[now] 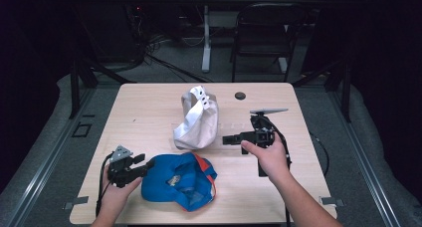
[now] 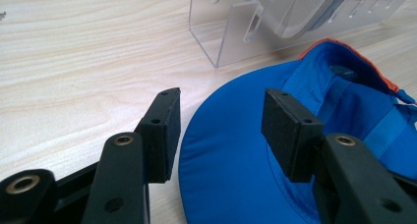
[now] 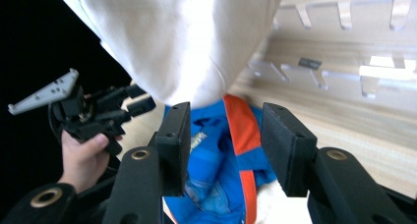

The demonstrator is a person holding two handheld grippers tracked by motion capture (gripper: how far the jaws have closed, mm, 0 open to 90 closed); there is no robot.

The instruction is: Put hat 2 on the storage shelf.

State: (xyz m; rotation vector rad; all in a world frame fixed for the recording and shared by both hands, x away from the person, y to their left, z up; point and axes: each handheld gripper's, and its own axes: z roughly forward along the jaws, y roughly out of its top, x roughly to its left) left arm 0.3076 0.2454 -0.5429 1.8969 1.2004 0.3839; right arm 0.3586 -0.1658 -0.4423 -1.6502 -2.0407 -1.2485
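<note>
Blue fabric with an orange trim, a cap (image 1: 178, 182) lying crown-down near the front edge of the wooden table (image 1: 149, 107), and that looks like the thing being gone after. The left gripper (image 1: 147, 165) sits low at the cap's left side, jaws released, the brim's rim lying between the two pads with neither pressing on it, as the left gripper view makes plain. To do this well I'd say slide a bit further over the brim so both pads get cloth, then close squarely; a bite on the very edge would probably slip off.

The right gripper (image 1: 228, 139) hovers just right of a white cap (image 1: 196, 120) that hangs on a clear acrylic stand (image 2: 231, 35) mid-table. Its jaws are apart too, nothing in them, pointing left toward the white cloth, with the blue cap farther off below. Best it keeps off the white cap, which could be knocked from the stand
</note>
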